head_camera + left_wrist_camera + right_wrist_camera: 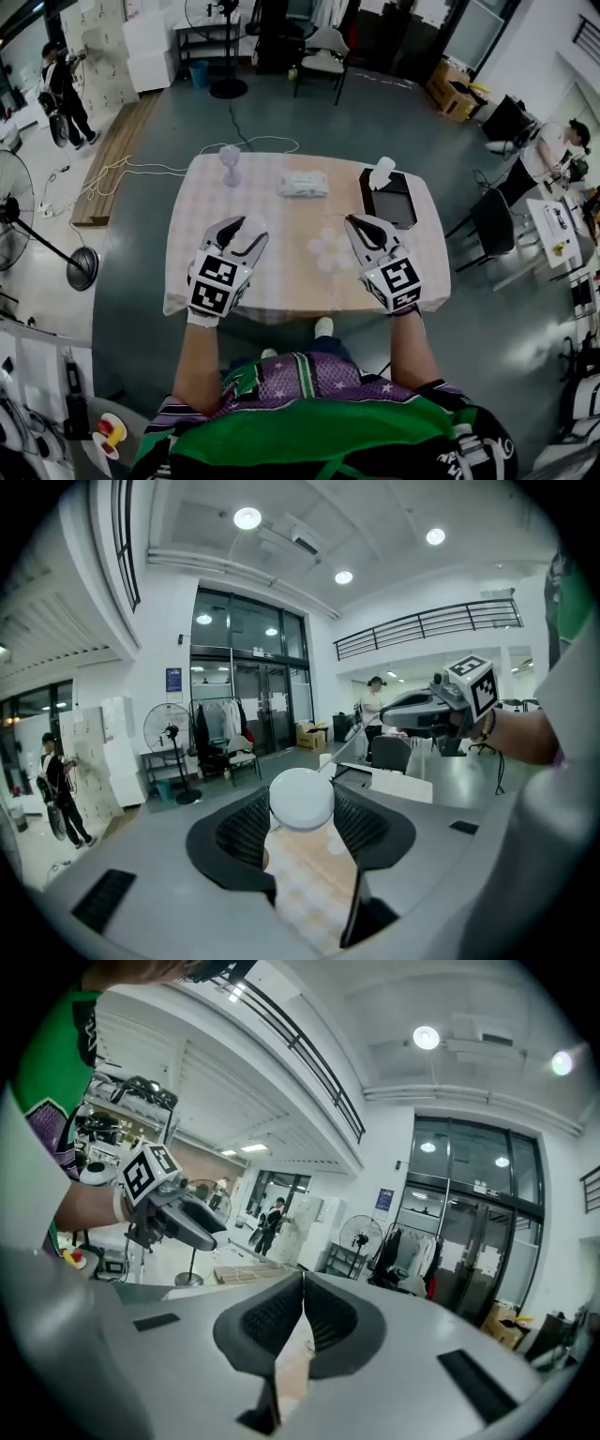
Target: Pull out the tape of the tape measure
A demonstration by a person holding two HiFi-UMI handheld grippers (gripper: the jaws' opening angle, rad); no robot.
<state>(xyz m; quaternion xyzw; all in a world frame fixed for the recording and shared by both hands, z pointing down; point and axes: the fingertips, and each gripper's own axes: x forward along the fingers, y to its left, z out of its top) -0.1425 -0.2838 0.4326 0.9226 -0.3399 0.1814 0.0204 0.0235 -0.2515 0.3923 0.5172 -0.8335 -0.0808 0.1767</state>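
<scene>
tape measure [301,797] | smooth round case, likely light, slippery | clamped in left gripper [302,808] | right gripper [303,1283] clenched, empty (should pinch the tape's tab)

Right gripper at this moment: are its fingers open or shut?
Shut. In the right gripper view the right gripper has its fingers pressed together along their length, with nothing between them.

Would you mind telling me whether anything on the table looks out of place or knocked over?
Nothing stands out. The goblet stands upright, the white packet and black tray lie flat, and the checked cloth shows no spill.
</scene>
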